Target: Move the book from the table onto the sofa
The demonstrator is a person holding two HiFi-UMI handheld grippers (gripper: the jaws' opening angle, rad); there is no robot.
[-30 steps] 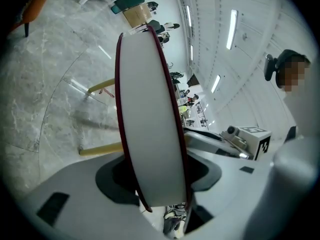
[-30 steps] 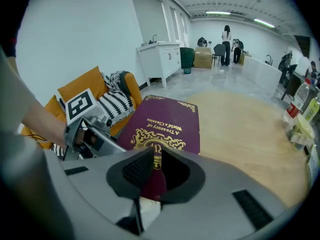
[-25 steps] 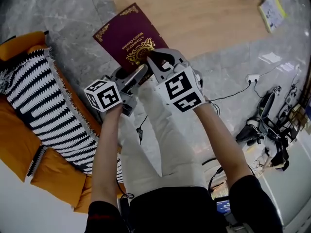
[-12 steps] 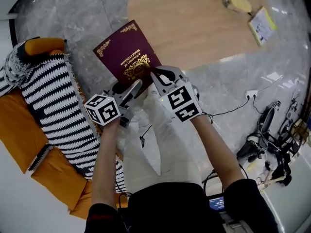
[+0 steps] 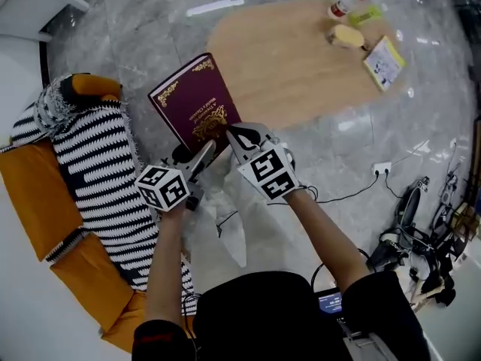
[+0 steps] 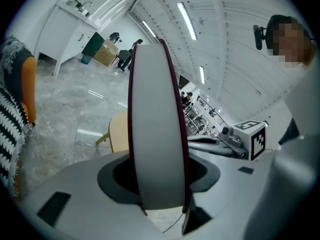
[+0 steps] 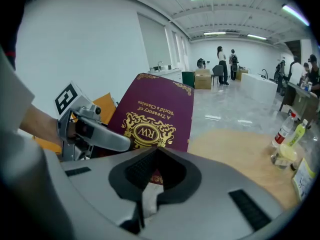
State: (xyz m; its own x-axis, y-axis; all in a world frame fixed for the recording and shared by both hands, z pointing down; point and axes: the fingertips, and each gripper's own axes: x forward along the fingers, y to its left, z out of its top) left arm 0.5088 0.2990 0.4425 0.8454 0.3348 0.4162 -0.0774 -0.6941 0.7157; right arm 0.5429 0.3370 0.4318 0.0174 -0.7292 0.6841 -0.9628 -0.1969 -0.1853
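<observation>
Both grippers hold a maroon book (image 5: 197,100) with gold lettering in the air over the grey floor, between the wooden table (image 5: 301,66) and the sofa (image 5: 34,201). My left gripper (image 5: 197,156) is shut on the book's near edge. In the left gripper view the white page block (image 6: 157,134) stands edge-on between its jaws. My right gripper (image 5: 239,138) is shut on the book's near right corner. In the right gripper view the cover (image 7: 155,116) rises from between that gripper's jaws (image 7: 150,184), with the left gripper (image 7: 100,134) beside it.
A black-and-white striped blanket (image 5: 98,171) lies over the orange sofa at the left. On the table's far end stand a bottle (image 5: 342,7), a yellow object (image 5: 347,36) and a small booklet (image 5: 383,60). Cables and gear (image 5: 409,232) lie on the floor at the right.
Both grippers have risen with the book between them. The book has come away from the table's edge toward the sofa side, and more of the table shows.
</observation>
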